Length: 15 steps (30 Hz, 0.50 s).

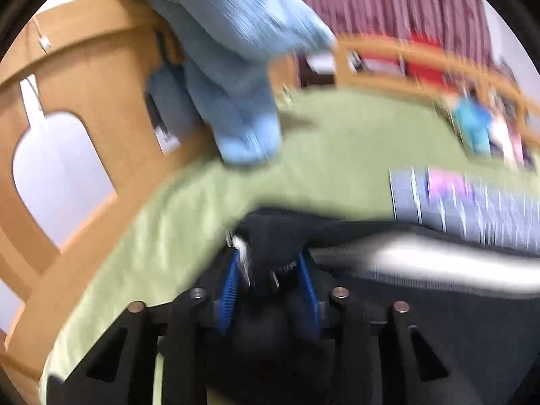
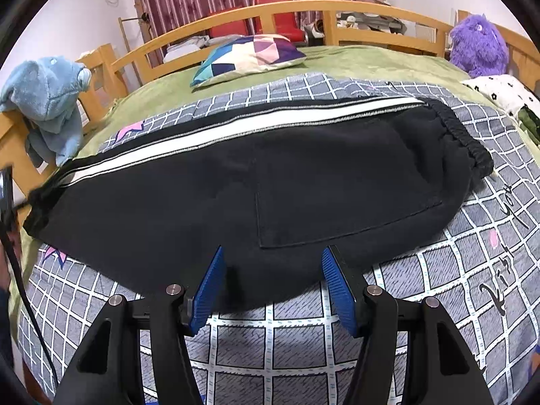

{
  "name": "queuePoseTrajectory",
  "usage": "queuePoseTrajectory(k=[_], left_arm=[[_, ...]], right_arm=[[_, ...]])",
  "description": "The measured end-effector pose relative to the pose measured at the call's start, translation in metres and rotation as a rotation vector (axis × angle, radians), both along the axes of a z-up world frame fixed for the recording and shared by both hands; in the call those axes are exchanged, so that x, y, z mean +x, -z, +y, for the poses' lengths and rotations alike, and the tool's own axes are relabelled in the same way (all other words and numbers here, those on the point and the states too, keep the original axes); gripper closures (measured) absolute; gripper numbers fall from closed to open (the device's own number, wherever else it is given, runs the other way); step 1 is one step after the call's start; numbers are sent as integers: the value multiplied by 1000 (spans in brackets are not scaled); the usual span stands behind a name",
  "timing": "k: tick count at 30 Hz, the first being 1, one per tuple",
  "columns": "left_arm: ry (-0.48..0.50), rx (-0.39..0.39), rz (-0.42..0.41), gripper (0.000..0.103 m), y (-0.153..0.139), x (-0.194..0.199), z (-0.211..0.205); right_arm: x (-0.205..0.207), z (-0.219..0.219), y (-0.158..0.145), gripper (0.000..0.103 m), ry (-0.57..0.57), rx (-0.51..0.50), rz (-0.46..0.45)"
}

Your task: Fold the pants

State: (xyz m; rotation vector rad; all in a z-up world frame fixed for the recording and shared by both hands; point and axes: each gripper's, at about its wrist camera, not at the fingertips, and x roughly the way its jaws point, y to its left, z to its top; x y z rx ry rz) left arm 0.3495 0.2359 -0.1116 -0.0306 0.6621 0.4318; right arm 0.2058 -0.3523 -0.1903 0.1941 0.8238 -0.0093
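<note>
Black pants [image 2: 236, 182] with a white side stripe lie folded lengthwise across a grey checked blanket [image 2: 270, 337], waistband at the right, cuffs at the left. My right gripper [image 2: 273, 263] is open and empty, its blue pads over the pants' near edge. In the blurred left wrist view, my left gripper [image 1: 270, 270] is shut on the black cuff end of the pants [image 1: 270, 246], with the white stripe [image 1: 438, 260] running off to the right.
The bed has a green sheet [image 2: 354, 57] and a wooden rail [image 2: 303, 8]. A blue plush [image 2: 50, 101] hangs on the left rail. A patterned pillow [image 2: 249, 54] lies beyond the pants. A purple plush [image 2: 479, 45] sits at the far right.
</note>
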Motion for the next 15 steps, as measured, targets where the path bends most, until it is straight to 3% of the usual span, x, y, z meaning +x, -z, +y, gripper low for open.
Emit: queuePoseTrajectory(k=[2, 5, 8, 10, 15], left_arm=[[-63, 45, -10, 25, -21, 11, 7], [-45, 89, -56, 23, -38, 7, 2], [12, 52, -33, 23, -32, -10, -10], [79, -64, -10, 23, -17, -30, -19], [284, -456, 17, 25, 24, -93, -50]], right_arm=[[0, 0, -1, 44, 1, -3, 0], [1, 3, 0, 44, -8, -20, 7], [2, 4, 0, 44, -14, -24, 8], [2, 3, -3, 44, -9, -25, -2], [-5, -14, -9, 44, 36, 2, -25]])
